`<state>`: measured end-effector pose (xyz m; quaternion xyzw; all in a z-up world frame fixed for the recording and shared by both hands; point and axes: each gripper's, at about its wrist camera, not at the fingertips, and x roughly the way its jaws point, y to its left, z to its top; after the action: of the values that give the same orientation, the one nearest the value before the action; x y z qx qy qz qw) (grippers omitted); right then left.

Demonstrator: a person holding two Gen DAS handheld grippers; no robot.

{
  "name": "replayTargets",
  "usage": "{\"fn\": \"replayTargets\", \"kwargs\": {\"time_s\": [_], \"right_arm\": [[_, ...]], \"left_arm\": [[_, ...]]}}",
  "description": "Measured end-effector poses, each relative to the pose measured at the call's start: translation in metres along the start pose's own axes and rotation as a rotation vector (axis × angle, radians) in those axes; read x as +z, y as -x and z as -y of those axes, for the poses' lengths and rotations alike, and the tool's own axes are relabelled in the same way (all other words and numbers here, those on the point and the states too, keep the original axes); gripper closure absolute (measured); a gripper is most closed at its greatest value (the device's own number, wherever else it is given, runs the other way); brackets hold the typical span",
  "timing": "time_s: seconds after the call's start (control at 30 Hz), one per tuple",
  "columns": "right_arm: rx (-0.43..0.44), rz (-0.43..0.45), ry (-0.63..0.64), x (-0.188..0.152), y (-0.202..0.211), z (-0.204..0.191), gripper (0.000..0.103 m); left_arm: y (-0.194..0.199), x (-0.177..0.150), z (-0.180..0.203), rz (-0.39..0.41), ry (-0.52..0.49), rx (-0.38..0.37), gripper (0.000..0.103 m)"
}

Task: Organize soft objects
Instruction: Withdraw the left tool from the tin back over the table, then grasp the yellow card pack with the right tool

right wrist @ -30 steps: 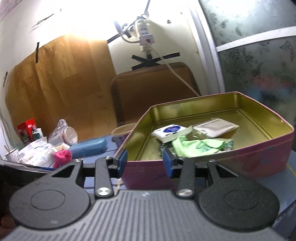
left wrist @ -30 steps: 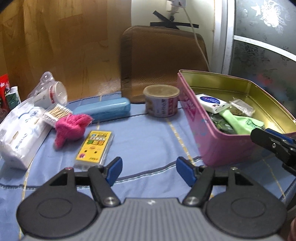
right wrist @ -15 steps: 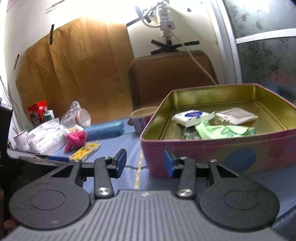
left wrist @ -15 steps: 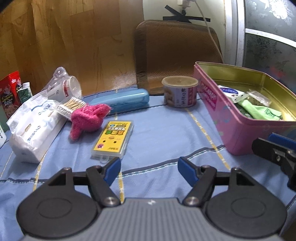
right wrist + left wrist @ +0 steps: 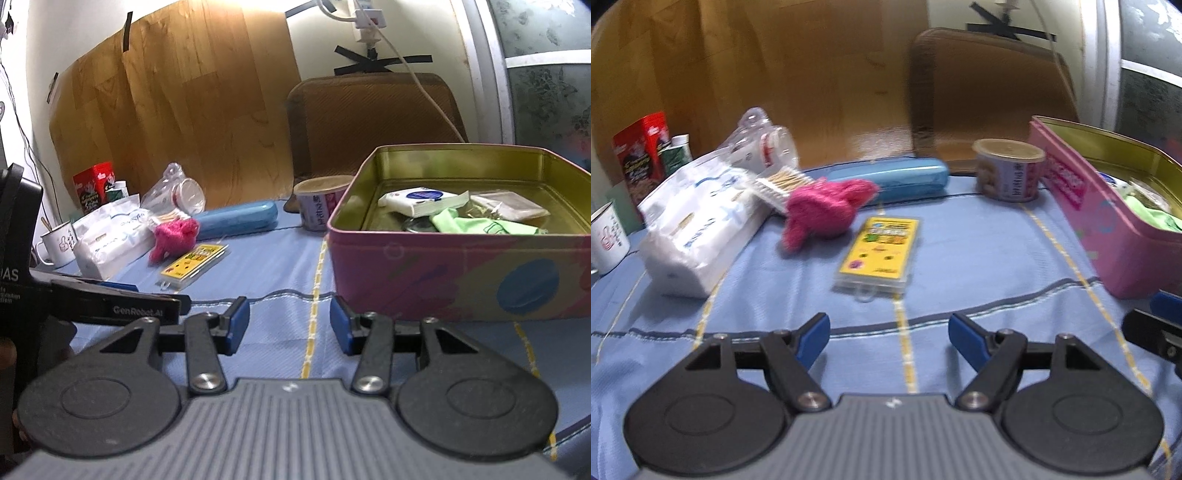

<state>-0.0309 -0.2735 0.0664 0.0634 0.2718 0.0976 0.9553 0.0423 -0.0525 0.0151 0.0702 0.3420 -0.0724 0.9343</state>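
Looking along the left gripper (image 5: 888,334), both blue-padded fingers stand apart with nothing between them, poised above the blue striped cloth (image 5: 979,266). Ahead lies a yellow-labelled clear plastic case (image 5: 878,254), flat on the cloth; just beyond it rests a pink knitted item (image 5: 827,212), touching a bundle of cotton swabs (image 5: 783,182) and a white tissue pack (image 5: 698,229). A blue oblong case (image 5: 905,179) lies behind the knit, a small lidded tub (image 5: 1008,170) stands to its right, and a pink tin (image 5: 1108,229) sits at the right edge, open, with green fabric inside. A white enamel mug (image 5: 607,240) stands at far left. From the right wrist view, the right gripper (image 5: 290,325) is likewise released, its pads spread over bare cloth and gripping nothing, just in front of the pink tin's near wall. Inside the tin lie a green cloth (image 5: 480,223), a white tissue packet (image 5: 421,199) and a clear sachet (image 5: 509,205). The pink knitted item appears at mid-left, well apart from the tin, with the left gripper's body crossing the lower left edge.
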Motion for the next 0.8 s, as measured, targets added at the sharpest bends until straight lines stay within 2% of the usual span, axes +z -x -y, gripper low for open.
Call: {"fn": "replayTargets", "kwargs": {"time_s": [0.43,0.57,0.6,0.73,0.8], "right_arm": [[0.083,0.013,0.132,0.013,-0.041,-0.045,0.052],[0.114,-0.016,0.142,0.019,-0.067,-0.058,0.052],[0.122,-0.024,0.142,0.020,-0.072,-0.061,0.052],[0.134,-0.036,0.162,0.025,-0.091,-0.075,0.052],[0.152,-0.058,0.150,0.030,-0.102,-0.081,0.047]], "left_arm": [[-0.010,-0.004,-0.062,0.002,0.111,0.131,0.030],[-0.013,-0.008,-0.085,0.019,0.156,0.175,0.030],[-0.015,-0.011,-0.091,0.023,0.169,0.184,0.027],[-0.013,-0.014,-0.108,0.046,0.258,0.129,0.025],[-0.012,-0.014,-0.110,0.057,0.271,0.115,0.025]]}}
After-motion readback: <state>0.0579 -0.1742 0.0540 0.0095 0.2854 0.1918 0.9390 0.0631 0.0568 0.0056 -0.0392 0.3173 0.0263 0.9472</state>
